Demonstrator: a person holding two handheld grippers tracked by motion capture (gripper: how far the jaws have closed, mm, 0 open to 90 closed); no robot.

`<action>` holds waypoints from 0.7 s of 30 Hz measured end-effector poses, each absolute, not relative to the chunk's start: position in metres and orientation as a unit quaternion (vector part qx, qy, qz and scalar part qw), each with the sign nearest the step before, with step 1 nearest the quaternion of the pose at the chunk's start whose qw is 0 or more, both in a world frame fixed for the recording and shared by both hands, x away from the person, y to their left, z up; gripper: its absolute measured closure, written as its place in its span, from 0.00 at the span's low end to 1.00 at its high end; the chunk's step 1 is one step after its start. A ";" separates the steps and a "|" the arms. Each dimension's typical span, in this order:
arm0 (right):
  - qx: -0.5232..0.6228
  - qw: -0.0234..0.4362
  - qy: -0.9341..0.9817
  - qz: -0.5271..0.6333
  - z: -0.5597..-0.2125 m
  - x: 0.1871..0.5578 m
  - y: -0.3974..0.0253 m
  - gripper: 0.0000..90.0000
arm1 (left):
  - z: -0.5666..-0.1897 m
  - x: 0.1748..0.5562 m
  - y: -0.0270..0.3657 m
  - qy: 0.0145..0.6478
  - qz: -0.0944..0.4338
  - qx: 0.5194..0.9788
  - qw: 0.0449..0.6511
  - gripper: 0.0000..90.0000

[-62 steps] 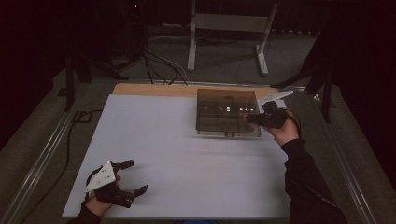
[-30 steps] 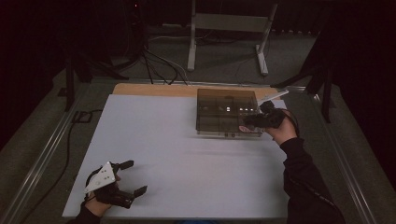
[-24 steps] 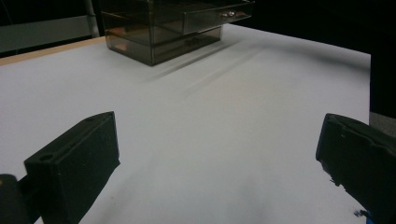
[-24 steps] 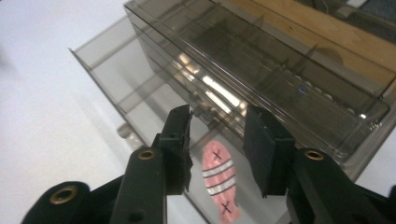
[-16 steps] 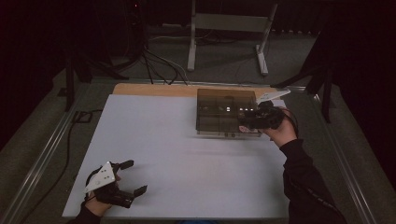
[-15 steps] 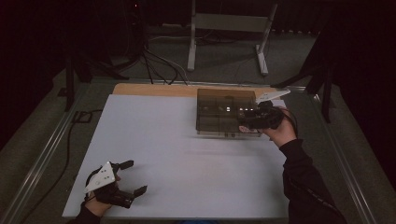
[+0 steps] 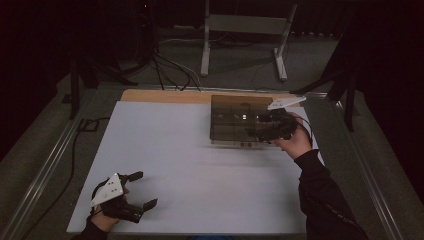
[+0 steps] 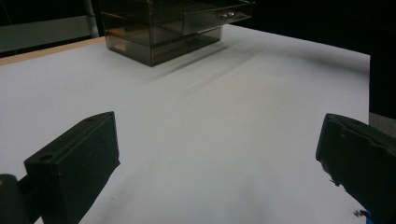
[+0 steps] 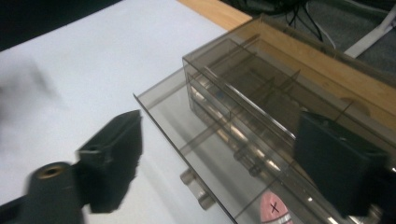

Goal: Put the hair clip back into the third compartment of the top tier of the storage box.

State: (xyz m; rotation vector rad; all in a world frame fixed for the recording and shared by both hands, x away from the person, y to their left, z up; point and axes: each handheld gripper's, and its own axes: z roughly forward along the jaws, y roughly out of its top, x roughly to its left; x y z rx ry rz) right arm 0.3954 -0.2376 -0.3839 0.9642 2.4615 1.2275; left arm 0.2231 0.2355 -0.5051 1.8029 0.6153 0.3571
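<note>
The room is dark, with black surroundings on all sides. A white sheet [image 7: 200,160] covers the worktop, leaving a wooden strip [image 7: 165,96] bare at the far edge. Beyond it, on grey floor [image 7: 240,65], stand a pale metal stand [image 7: 245,30] and tangled black cables [image 7: 165,60].

The right gripper [image 7: 265,129] has moved toward nine o'clock, from the right edge of the smoky drawer box [image 7: 235,120] to over its front right part, jaws apart above a drawer [image 9: 196,140] now pulled partly out.
</note>
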 end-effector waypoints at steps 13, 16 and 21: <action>0.304 0.111 0.840 0.435 -0.375 0.382 -0.215 0.02 | -0.505 0.223 0.236 0.261 0.153 0.768 0.565 0.01; 0.297 0.112 0.840 0.441 -0.374 0.379 -0.211 0.02 | -0.505 0.223 0.235 0.261 0.152 0.767 0.566 0.01; 0.282 0.125 0.838 0.450 -0.372 0.373 -0.206 0.00 | -0.506 0.223 0.237 0.262 0.151 0.767 0.566 0.01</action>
